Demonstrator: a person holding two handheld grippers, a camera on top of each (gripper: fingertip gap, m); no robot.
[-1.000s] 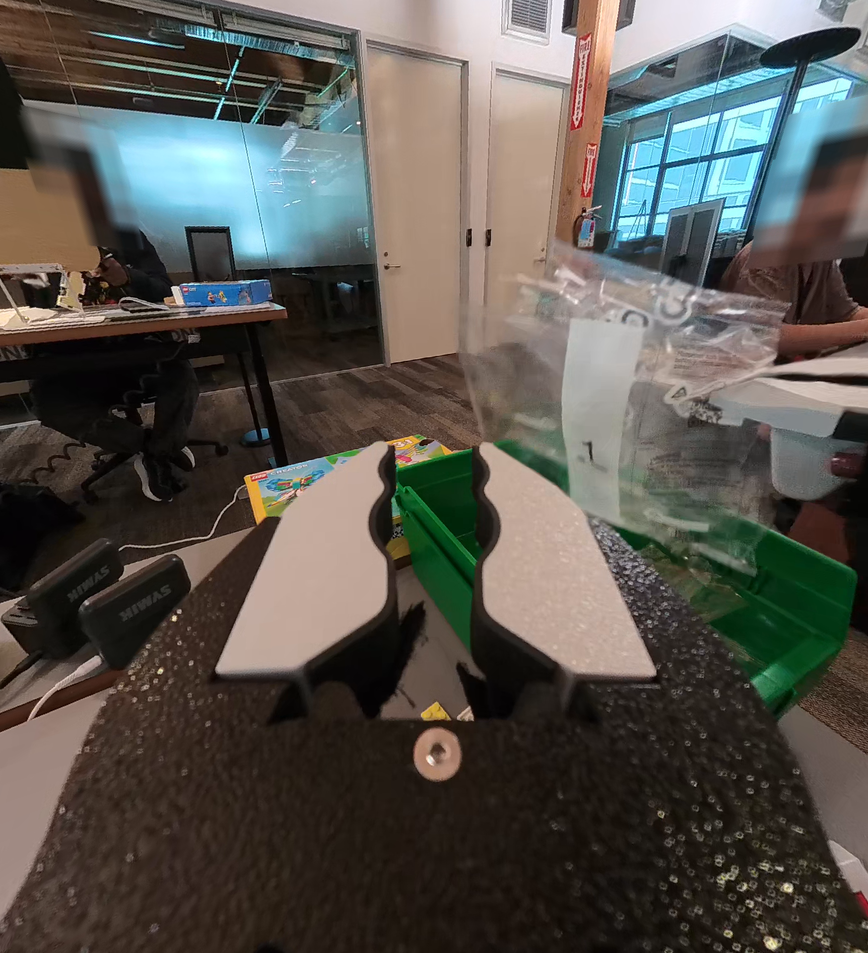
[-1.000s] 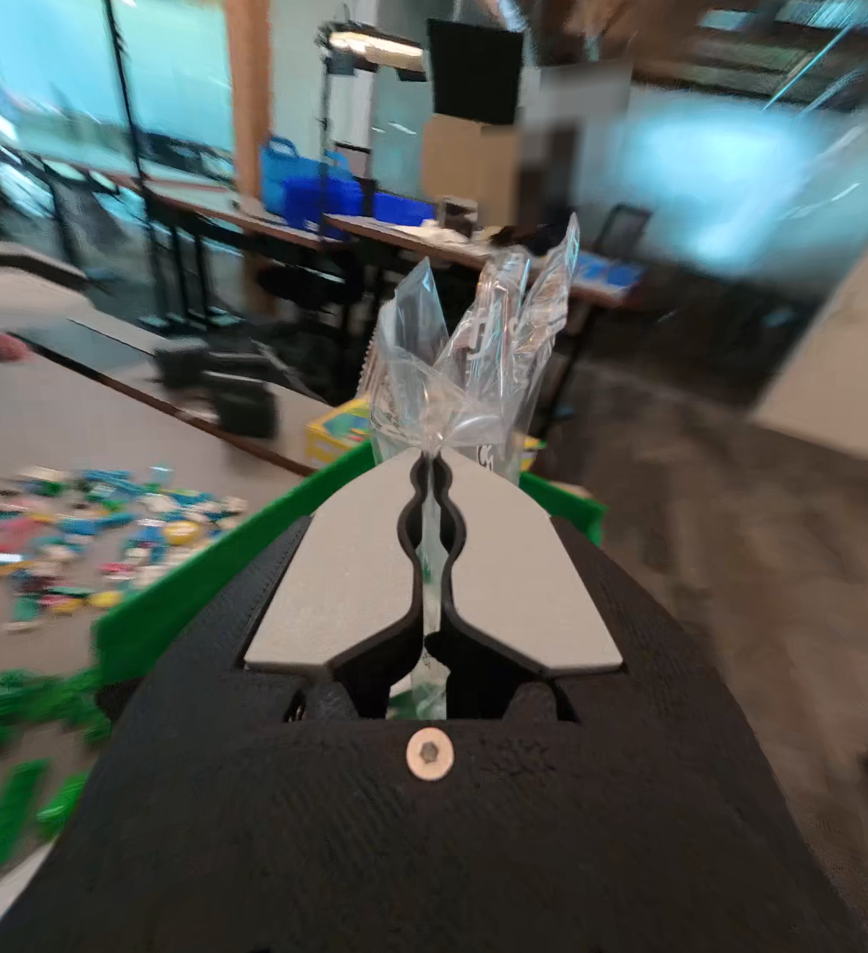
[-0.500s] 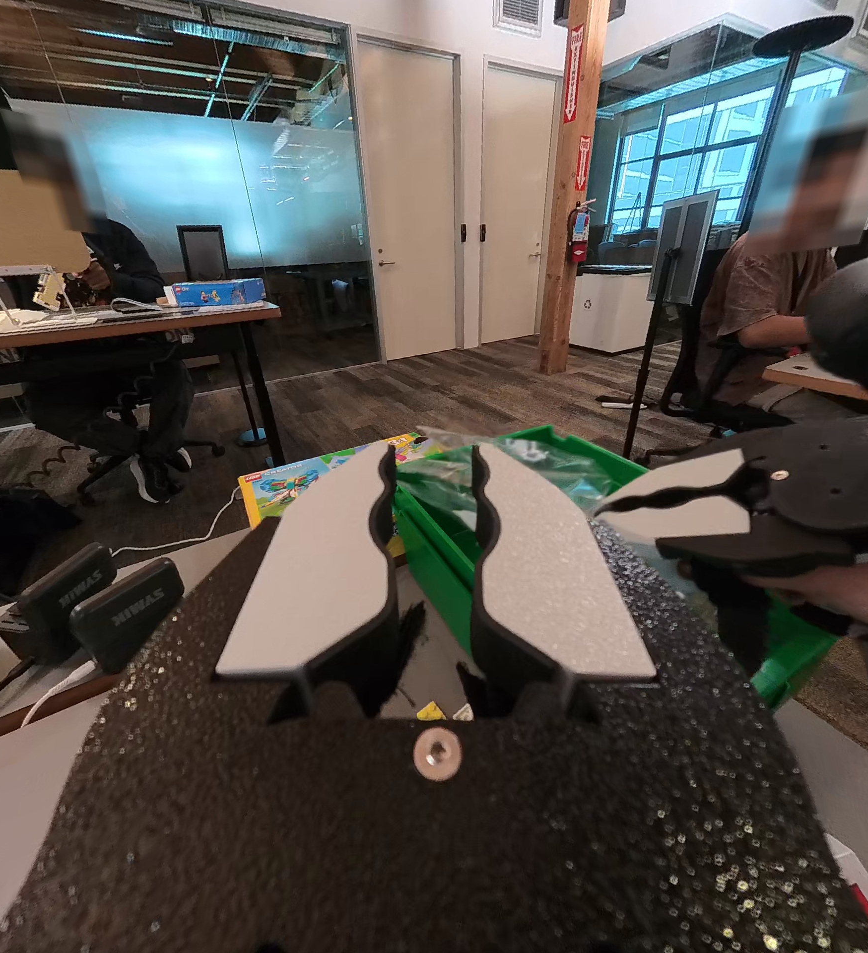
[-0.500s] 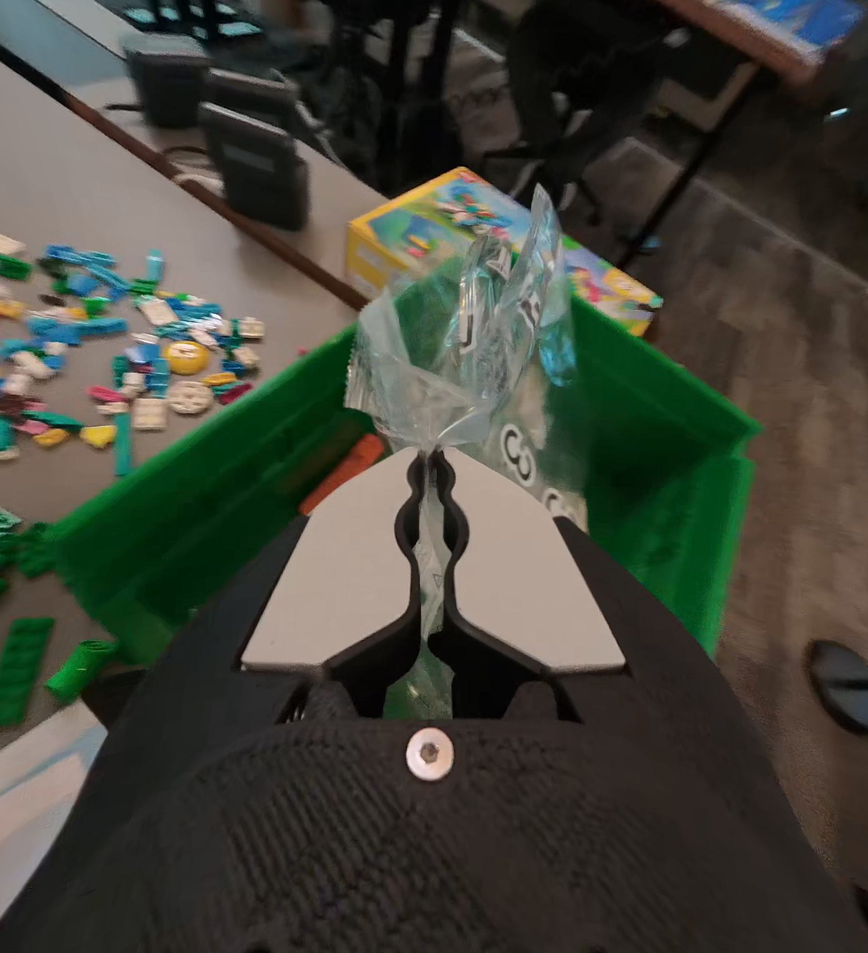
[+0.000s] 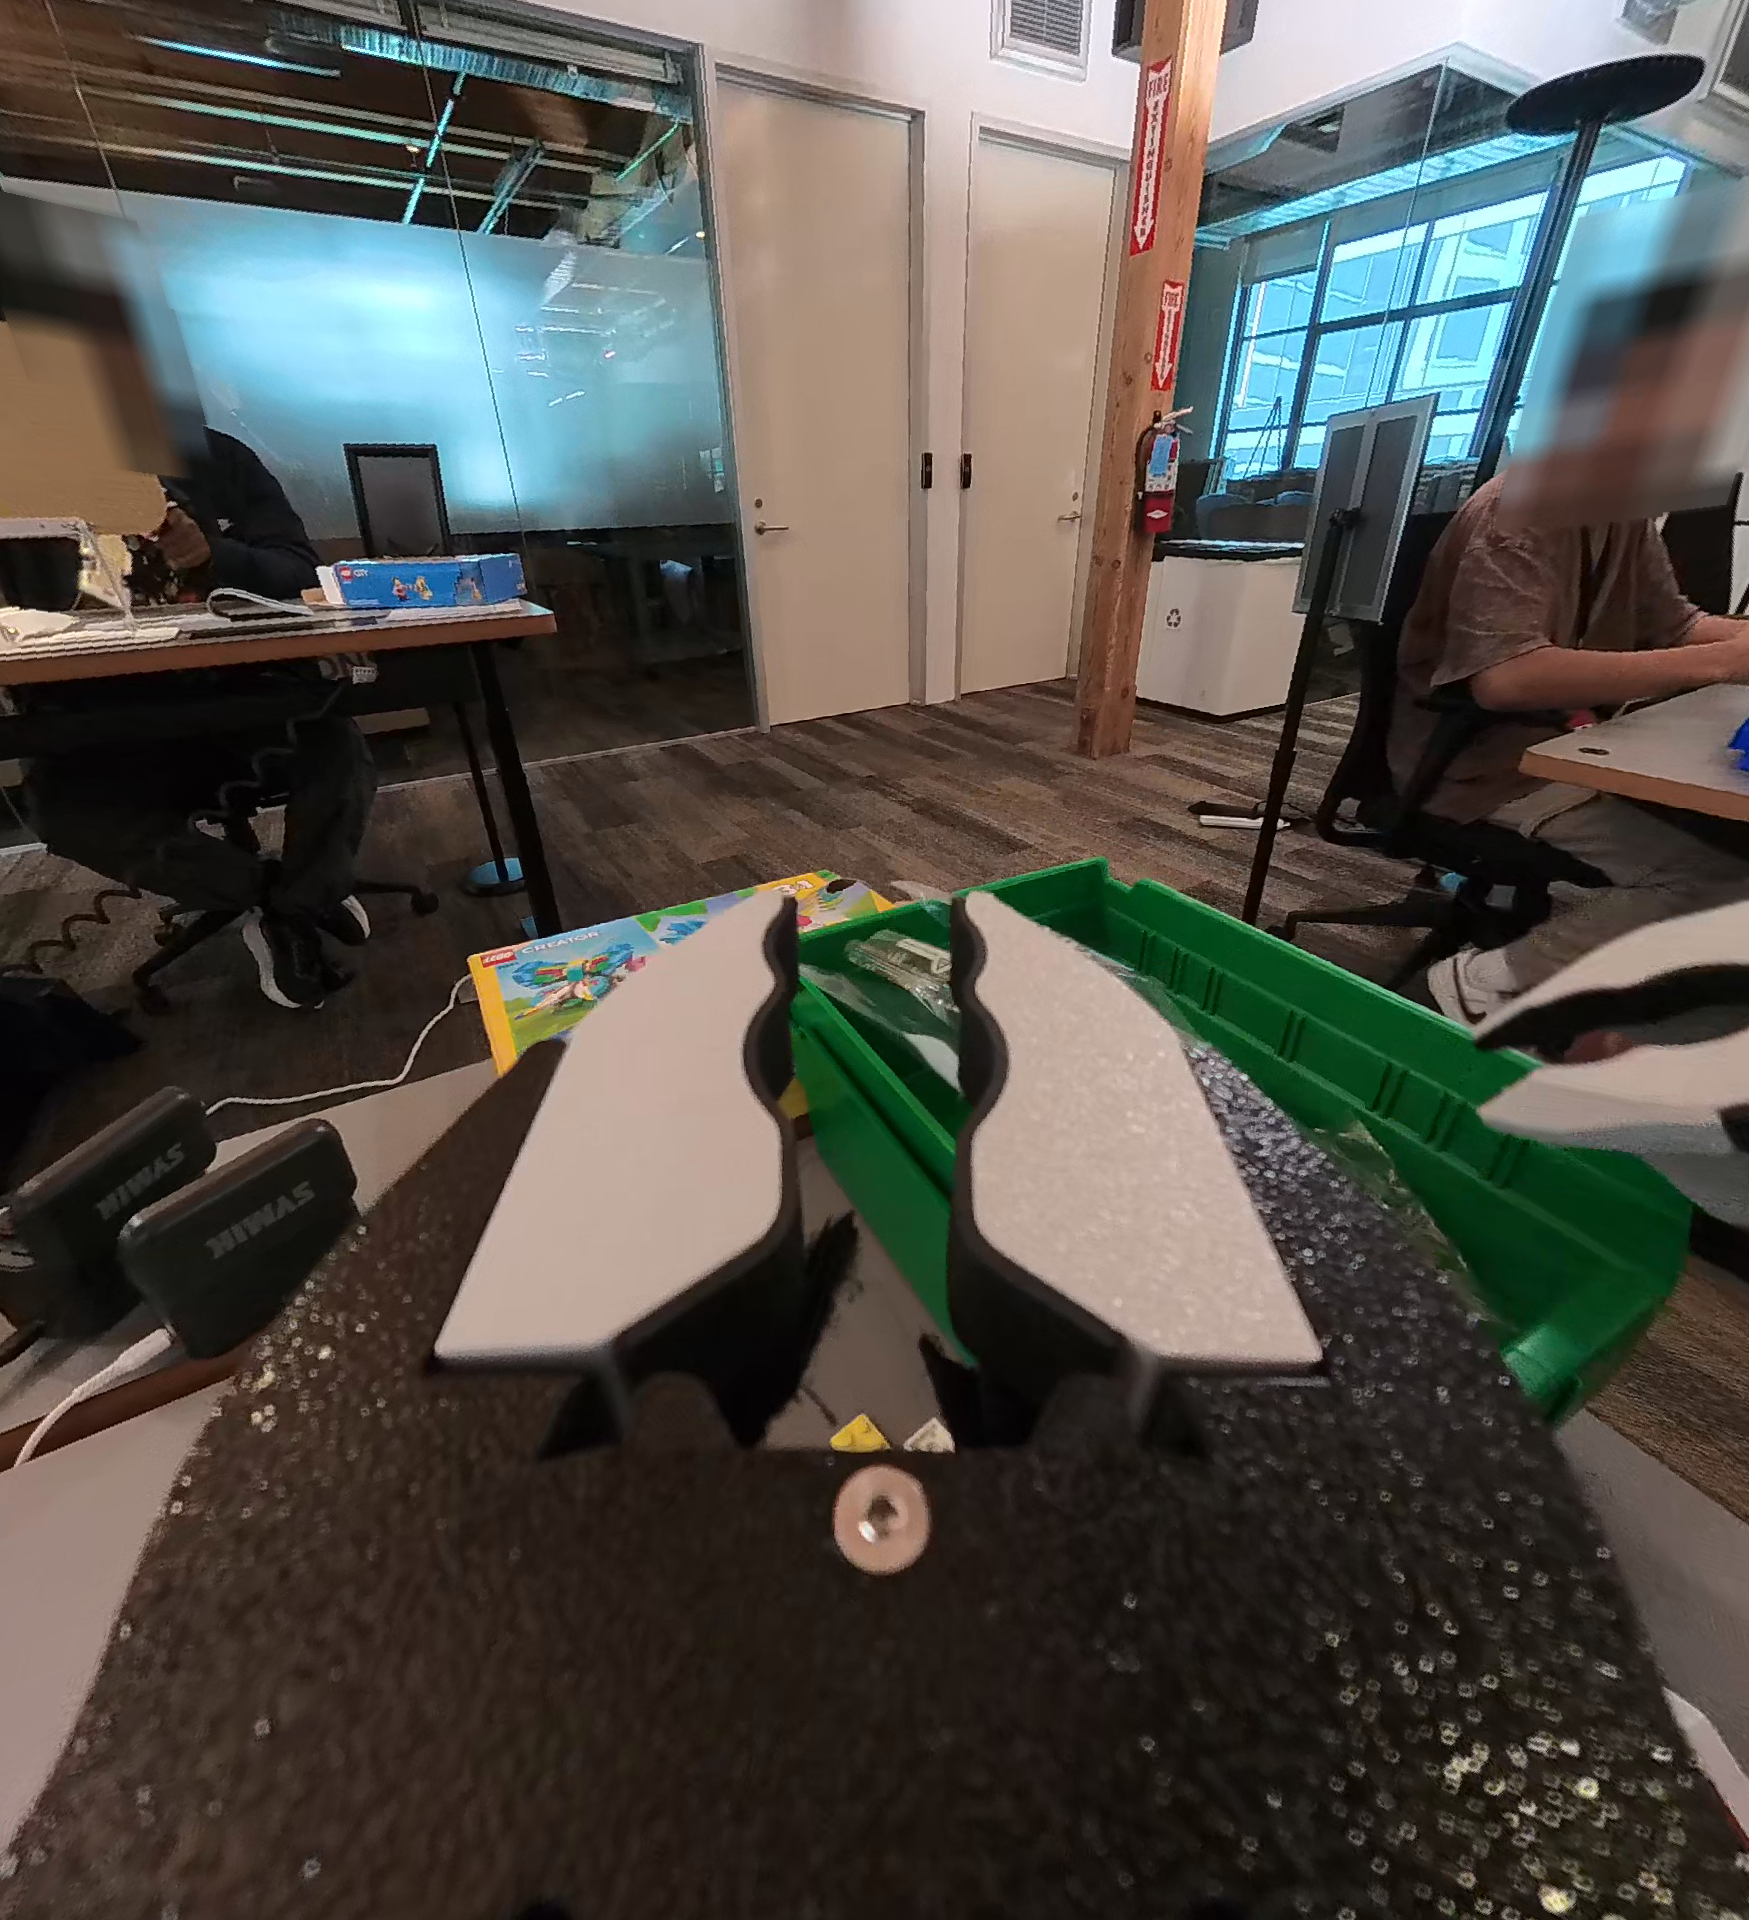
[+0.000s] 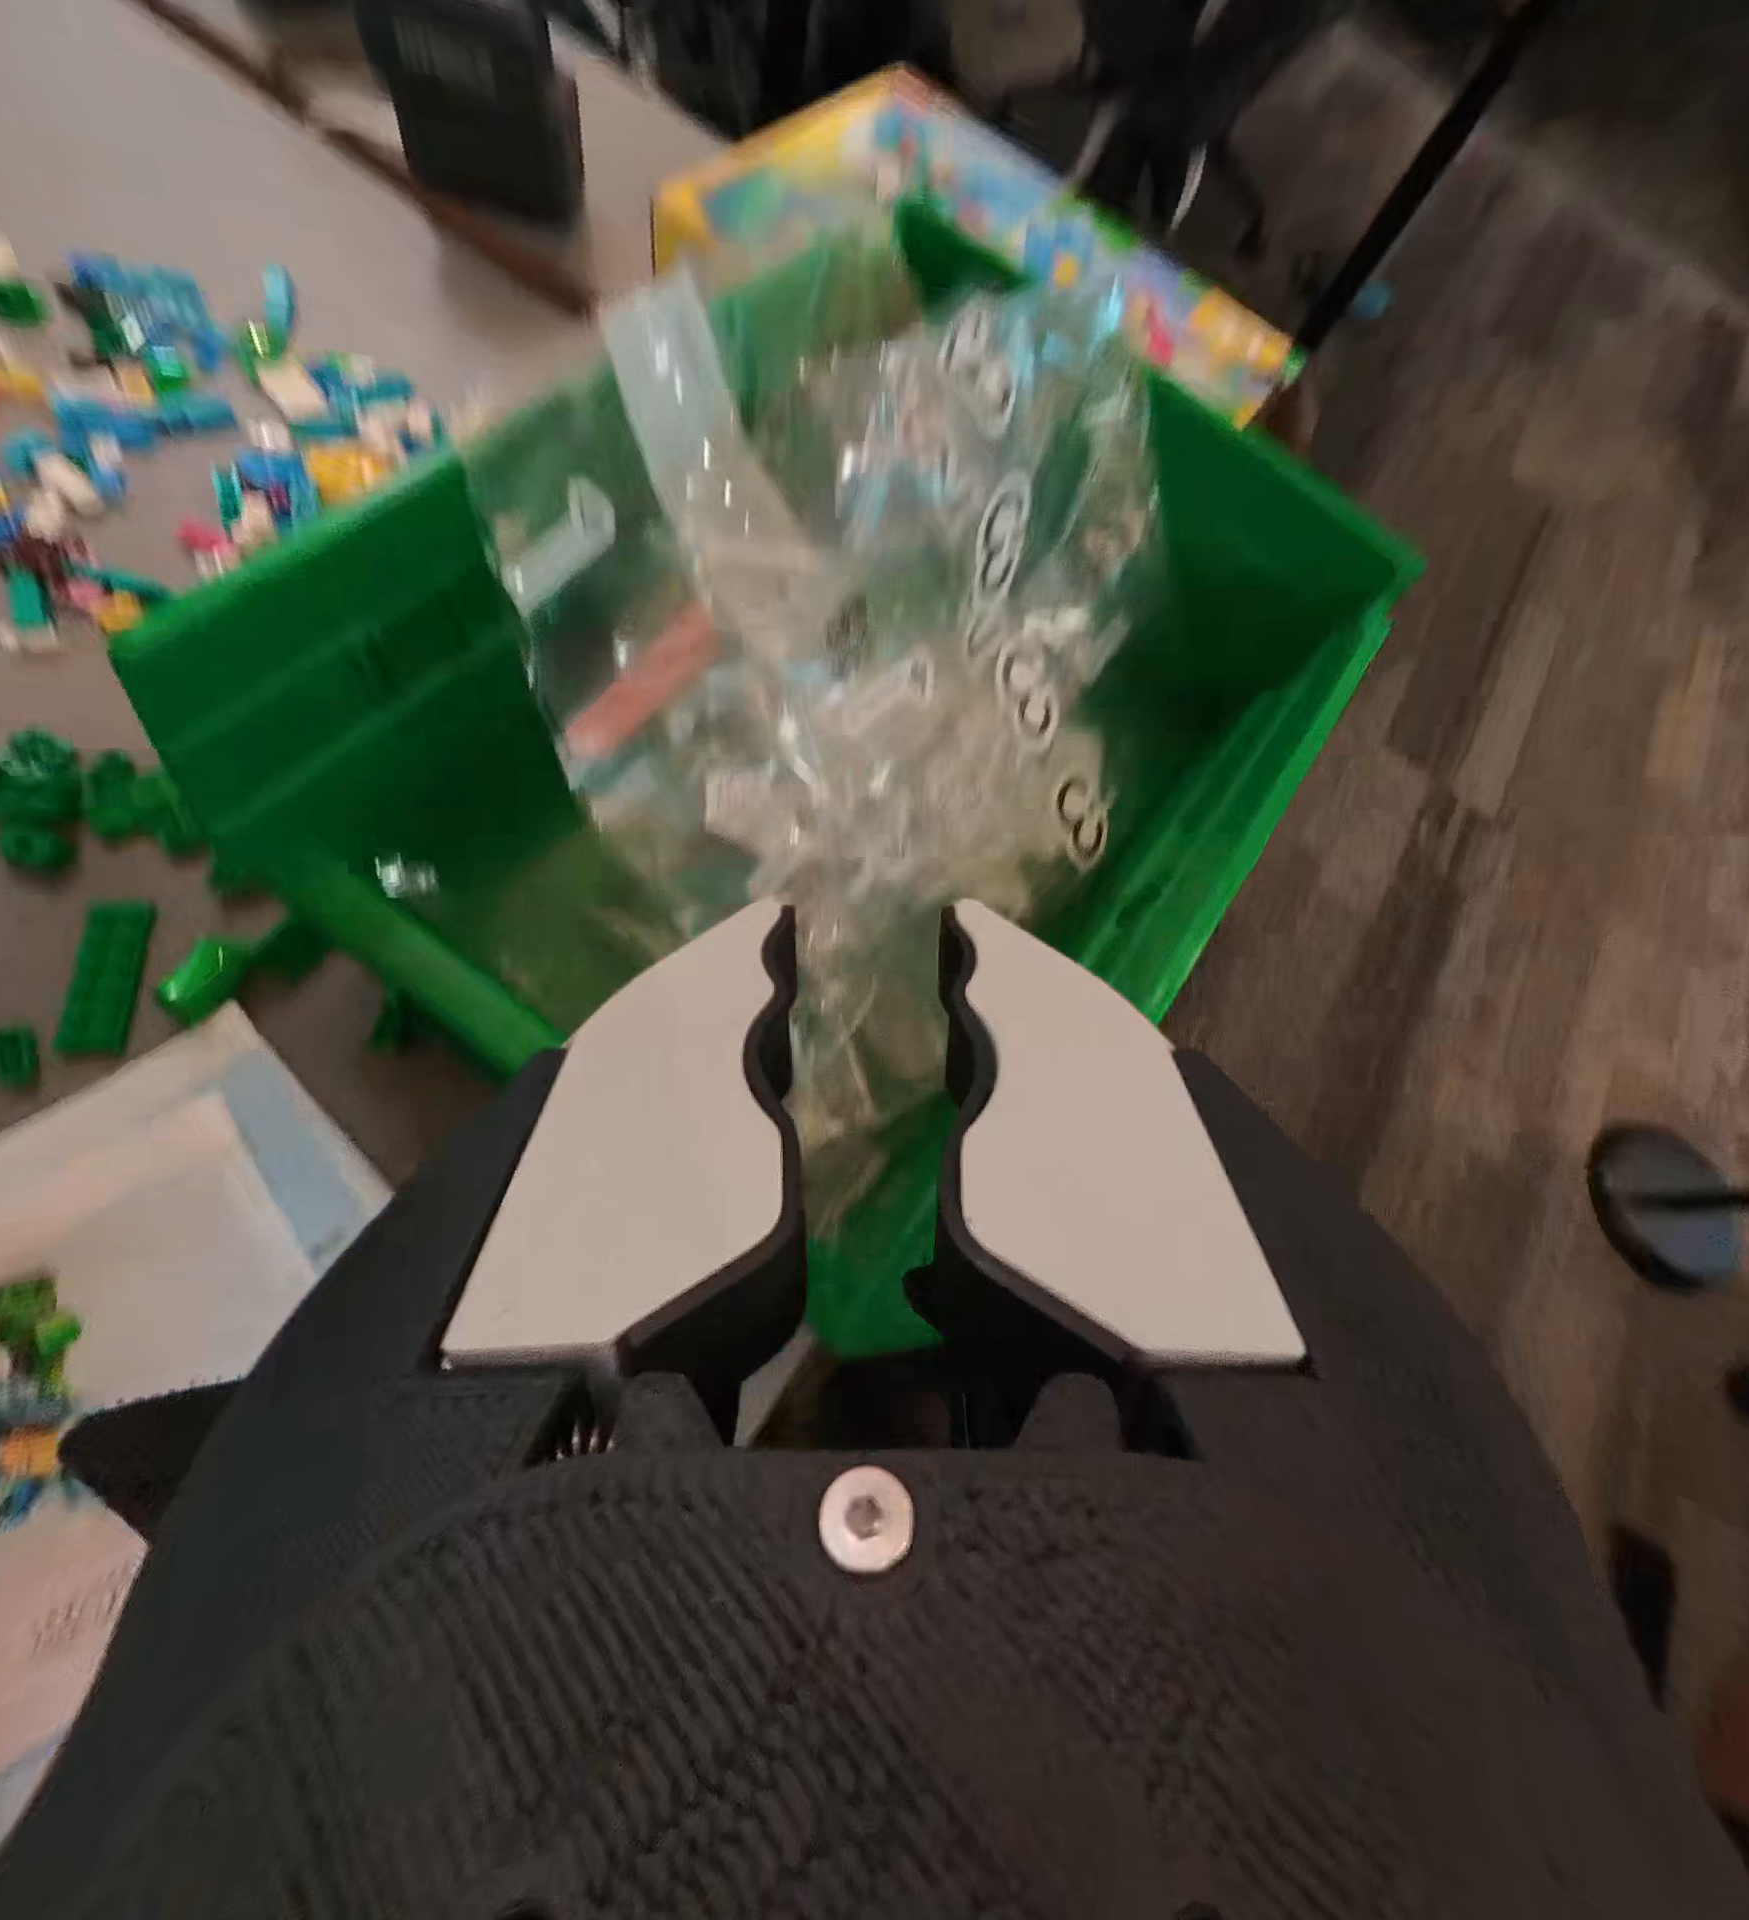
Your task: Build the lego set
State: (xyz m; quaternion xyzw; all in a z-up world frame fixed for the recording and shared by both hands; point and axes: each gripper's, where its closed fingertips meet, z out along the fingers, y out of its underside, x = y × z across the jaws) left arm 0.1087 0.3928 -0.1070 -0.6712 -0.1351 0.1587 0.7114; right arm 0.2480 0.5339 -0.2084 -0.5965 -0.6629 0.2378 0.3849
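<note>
Right claw (image 6: 865, 997) has swung from pointing out across the room to pointing down over the green bin (image 6: 1254, 748), and its jaws have gone from pinched tight on the clear plastic bag (image 6: 849, 623) to parted. In the right wrist view the bag's neck sits loose in the gap, the rest crumpled and blurred, spilling toward 12 o'clock into the bin. It looks like a release in progress; contact with the pads can't be told through the blur.

In the left wrist view the right claw (image 5: 1618, 1049) shows at 3 o'clock, blurred, fingers spread, over the bin's near end. The bag no longer hangs up in front of this camera; it lies low inside the bin (image 5: 1369, 1049).

Left claw (image 5: 875, 997) hasn't shifted: jaws apart, holding nothing, aimed at the bin's left end wall.

Outward in the right wrist view: loose lego pieces (image 6: 122, 416) scattered on the desk (image 6: 101, 156) at 10 o'clock, green pieces (image 6: 39, 800) at 9 o'clock just beside the bin, an instruction booklet (image 6: 70, 1299) at 8 o'clock. The yellow set box (image 6: 1202, 312) lies beyond the bin at 12 to 1 o'clock.

Reading for the task: the bag looks emptied and is being discarded, bricks are out on the desk, nothing joined is visible. Sorting and first assembly likely come next, and both claws are free for that.
</note>
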